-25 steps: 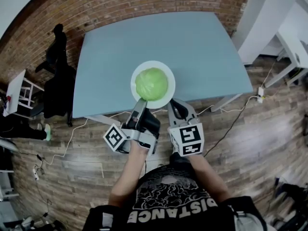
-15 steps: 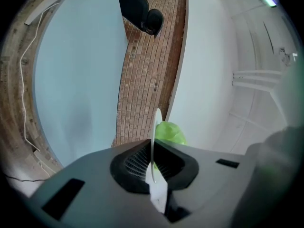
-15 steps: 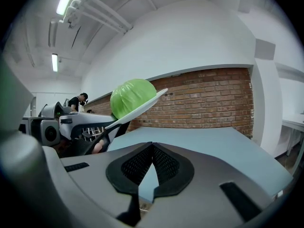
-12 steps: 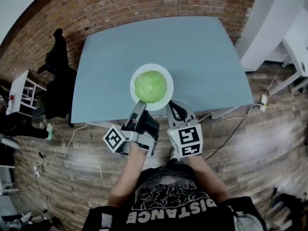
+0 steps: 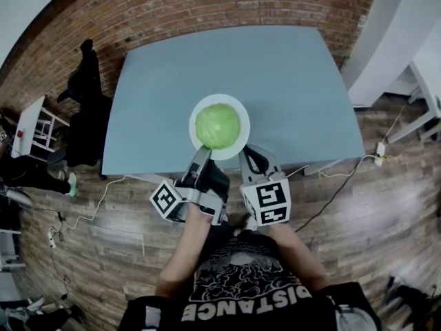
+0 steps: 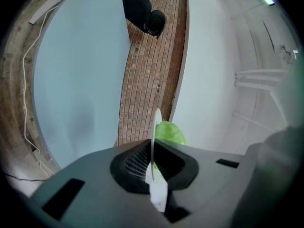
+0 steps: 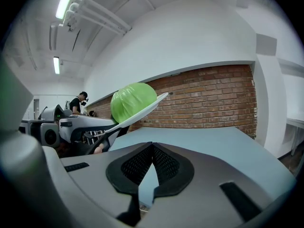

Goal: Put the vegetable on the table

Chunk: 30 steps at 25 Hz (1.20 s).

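1. Table [image 5: 289,74]: blue-grey top. Brick wall [image 5: 172,9] runs behind it, wooden floor [image 5: 358,205] in front.
2. Cabbage [image 5: 218,125]: 1 round, pale green head, sitting in the middle of a white plate [image 5: 239,143]. It is on the plate, not on the table top.
3. Plate, head view: over the near middle of the table, close to the front edge. In the right gripper view it hangs tilted, raised clear of the table surface, with the cabbage against the brick wall behind.
4. Left gripper [image 5: 202,152]: jaws clamped tight on the plate's near rim. Its own view shows the plate edge-on, pinched between the pads, with the cabbage just beyond.
5. Right gripper [image 5: 249,156]: jaws closed tip to tip with nothing between them. It is just beside the plate's near right rim and not touching it.
6. Both grippers are side by side at the table's front edge, marker cubes toward the person.
7. Black chair [image 5: 86,119] left of the table. Cables trail on the floor.
8. Another person [image 7: 78,101] stands far off, seen only in the right gripper view.
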Each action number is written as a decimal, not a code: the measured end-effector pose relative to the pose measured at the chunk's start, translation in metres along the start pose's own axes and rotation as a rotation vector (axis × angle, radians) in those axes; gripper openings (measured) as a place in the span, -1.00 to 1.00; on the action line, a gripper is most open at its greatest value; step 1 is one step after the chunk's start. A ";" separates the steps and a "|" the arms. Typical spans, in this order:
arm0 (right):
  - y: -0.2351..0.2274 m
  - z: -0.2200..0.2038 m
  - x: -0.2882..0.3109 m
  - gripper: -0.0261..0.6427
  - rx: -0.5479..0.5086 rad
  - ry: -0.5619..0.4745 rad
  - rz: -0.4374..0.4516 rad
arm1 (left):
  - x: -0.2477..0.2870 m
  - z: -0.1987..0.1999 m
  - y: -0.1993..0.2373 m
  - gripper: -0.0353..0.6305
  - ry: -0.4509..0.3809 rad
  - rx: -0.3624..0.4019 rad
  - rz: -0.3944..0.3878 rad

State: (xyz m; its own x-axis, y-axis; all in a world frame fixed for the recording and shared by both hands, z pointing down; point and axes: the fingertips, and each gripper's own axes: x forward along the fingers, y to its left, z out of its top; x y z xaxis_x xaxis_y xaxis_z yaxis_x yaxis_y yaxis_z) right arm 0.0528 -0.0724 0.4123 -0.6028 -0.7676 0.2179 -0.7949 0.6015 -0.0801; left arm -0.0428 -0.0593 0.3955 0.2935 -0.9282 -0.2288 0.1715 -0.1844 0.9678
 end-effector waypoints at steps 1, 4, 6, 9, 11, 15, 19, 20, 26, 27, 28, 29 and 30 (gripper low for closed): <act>0.001 0.000 0.000 -0.90 -0.001 0.002 0.002 | 0.000 0.001 0.000 -0.86 -0.002 -0.001 0.000; 0.002 -0.001 0.003 -0.90 -0.009 0.006 0.006 | -0.001 0.004 0.003 -0.86 -0.007 -0.007 0.000; 0.001 -0.001 0.005 -0.90 -0.015 0.005 0.003 | 0.001 0.005 0.005 -0.86 -0.006 -0.013 0.001; -0.003 0.000 0.009 -0.90 -0.020 0.004 -0.006 | 0.006 0.007 0.009 -0.86 0.000 -0.017 0.003; -0.006 0.001 0.013 -0.90 -0.023 0.007 -0.013 | 0.011 0.009 0.012 -0.86 0.006 -0.024 0.006; -0.012 0.001 0.022 -0.90 -0.029 0.012 -0.027 | 0.021 0.015 0.016 -0.86 0.015 -0.038 0.007; -0.018 0.000 0.035 -0.90 -0.032 0.024 -0.037 | 0.033 0.023 0.023 -0.87 0.024 -0.044 0.011; -0.019 0.001 0.039 -0.90 -0.033 0.027 -0.039 | 0.036 0.026 0.024 -0.87 0.024 -0.047 0.013; -0.027 0.002 0.061 -0.90 -0.040 0.035 -0.051 | 0.053 0.042 0.034 -0.86 0.029 -0.052 0.015; -0.029 0.003 0.065 -0.90 -0.041 0.037 -0.053 | 0.056 0.045 0.036 -0.86 0.029 -0.055 0.014; -0.030 0.003 0.069 -0.90 -0.041 0.040 -0.055 | 0.059 0.048 0.038 -0.86 0.030 -0.057 0.015; -0.031 0.003 0.073 -0.90 -0.042 0.043 -0.056 | 0.062 0.052 0.040 -0.87 0.032 -0.059 0.018; -0.031 0.003 0.077 -0.90 -0.043 0.046 -0.058 | 0.065 0.055 0.042 -0.87 0.034 -0.060 0.021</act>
State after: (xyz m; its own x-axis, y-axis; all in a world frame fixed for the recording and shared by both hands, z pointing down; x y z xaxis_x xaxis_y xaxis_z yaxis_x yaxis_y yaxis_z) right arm 0.0309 -0.1514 0.4284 -0.5515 -0.7909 0.2653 -0.8238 0.5663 -0.0243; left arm -0.0682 -0.1450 0.4272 0.3290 -0.9201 -0.2125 0.2208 -0.1438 0.9647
